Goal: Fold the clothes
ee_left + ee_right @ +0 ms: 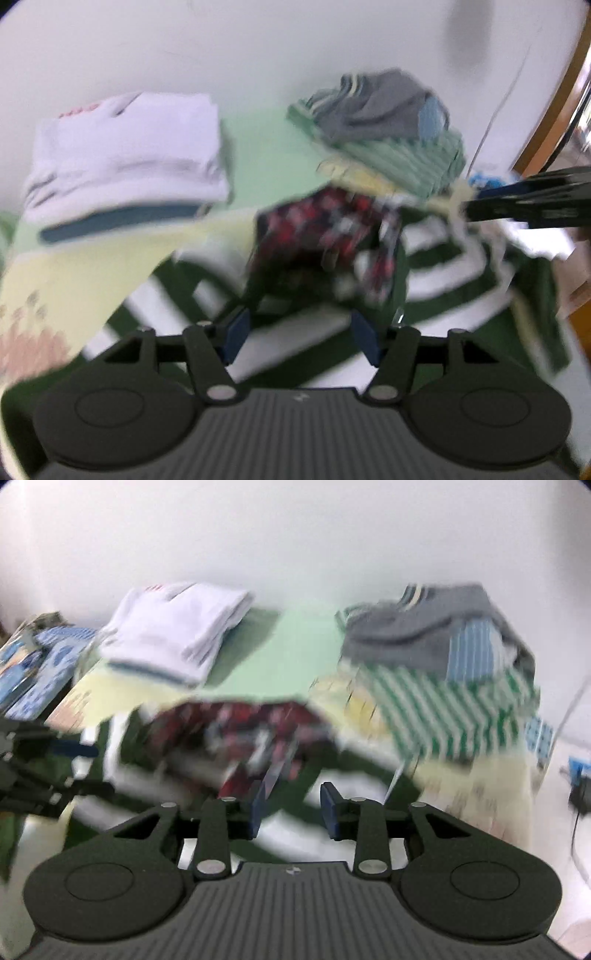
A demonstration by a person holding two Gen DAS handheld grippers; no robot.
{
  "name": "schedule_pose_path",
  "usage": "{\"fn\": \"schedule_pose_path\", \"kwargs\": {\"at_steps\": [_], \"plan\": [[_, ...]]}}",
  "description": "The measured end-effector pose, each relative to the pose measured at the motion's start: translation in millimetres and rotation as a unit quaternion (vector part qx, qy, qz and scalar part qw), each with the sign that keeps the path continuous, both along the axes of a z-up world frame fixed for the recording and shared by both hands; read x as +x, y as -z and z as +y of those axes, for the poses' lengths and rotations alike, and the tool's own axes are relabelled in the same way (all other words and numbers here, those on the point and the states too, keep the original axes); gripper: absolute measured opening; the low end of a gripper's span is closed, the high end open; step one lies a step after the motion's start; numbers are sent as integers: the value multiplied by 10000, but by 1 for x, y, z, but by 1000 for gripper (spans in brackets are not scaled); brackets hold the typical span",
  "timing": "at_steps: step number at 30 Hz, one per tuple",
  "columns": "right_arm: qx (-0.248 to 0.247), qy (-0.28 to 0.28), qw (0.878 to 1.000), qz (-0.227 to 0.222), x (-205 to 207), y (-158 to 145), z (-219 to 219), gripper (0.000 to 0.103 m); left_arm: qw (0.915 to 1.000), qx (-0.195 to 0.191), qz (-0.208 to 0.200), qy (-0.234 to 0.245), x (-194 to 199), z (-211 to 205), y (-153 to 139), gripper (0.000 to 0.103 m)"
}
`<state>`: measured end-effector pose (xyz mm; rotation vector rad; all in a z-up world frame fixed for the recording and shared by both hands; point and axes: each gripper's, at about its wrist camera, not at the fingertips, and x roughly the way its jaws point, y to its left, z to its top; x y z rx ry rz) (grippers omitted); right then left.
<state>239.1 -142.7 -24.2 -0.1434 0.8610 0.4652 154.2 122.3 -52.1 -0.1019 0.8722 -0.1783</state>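
Two tools, both with jaws apart and nothing between the pads.

Left wrist view: the left tool (301,334) stands wide open above a green-and-white striped shirt (436,266) spread on the bench (269,155). A red plaid garment (325,229) lies bunched on the shirt, just ahead of the open jaws. The right tool (476,210) enters from the right edge, near the plaid. Risk: blur is heavy, and a grab made in haste may catch the striped shirt together with the plaid, dragging both and spoiling the lay.

Right wrist view: the right tool (295,808) shows a narrower gap, empty. The plaid sits crumpled and unfolded at centre, on the striped shirt. A white folded stack (173,635) lies behind at left; a loose heap topped by a grey garment (424,627) lies behind at right. The left tool (92,753) comes in at the left edge. Risk: the two tools converge on one small garment and may collide; a sweeping arm may also topple the heap or disturb the folded stack.
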Motion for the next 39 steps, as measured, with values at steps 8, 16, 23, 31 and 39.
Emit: {"fn": "schedule_pose_path", "kwargs": {"at_steps": [8,16,23,31,39], "plan": [[123,199,9986,465,98,35,20,40,9985,80,447,-302,86,-9,3,93],[-38,-178,9982,564,111,64,47,40,9890,218,1393,-452,115,-13,49,59],[-249,-363,9976,532,111,80,52,40,9890,237,1407,-398,117,-12,54,28],[197,-262,9995,4,107,57,40,0,9932,199,1035,-487,133,-4,28,13],[782,270,9965,117,118,60,22,12,9848,1405,965,-326,172,-35,51,9]]}}
